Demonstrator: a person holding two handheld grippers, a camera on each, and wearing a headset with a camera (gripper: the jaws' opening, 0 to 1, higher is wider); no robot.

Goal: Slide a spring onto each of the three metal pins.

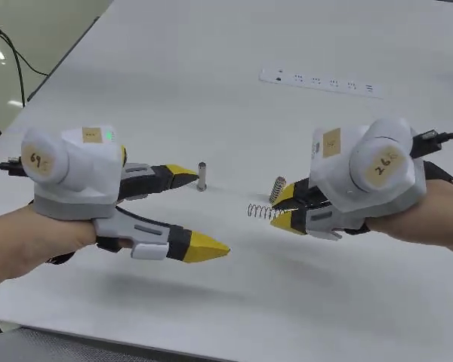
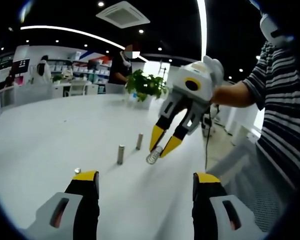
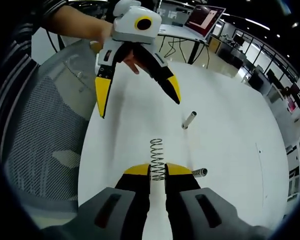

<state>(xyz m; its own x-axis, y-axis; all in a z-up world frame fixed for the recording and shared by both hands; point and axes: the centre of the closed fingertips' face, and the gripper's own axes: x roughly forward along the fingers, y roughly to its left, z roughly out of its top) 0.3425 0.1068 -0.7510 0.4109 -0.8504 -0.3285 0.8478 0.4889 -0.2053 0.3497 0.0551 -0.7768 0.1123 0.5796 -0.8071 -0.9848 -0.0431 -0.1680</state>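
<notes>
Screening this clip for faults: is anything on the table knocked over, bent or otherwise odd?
Nothing stands out. One pin and the other pin look upright on the table, the spring sits evenly coiled in the shut right gripper, and the left gripper is open.

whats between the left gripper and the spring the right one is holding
Just bare tabletop, as the right gripper view shows: the left gripper hangs open beyond the spring, and a pin stands off to one side.

White table, black left claw and right claw tipped yellow, silver spring, silver pin, dark-and-white striped sleeve
</notes>
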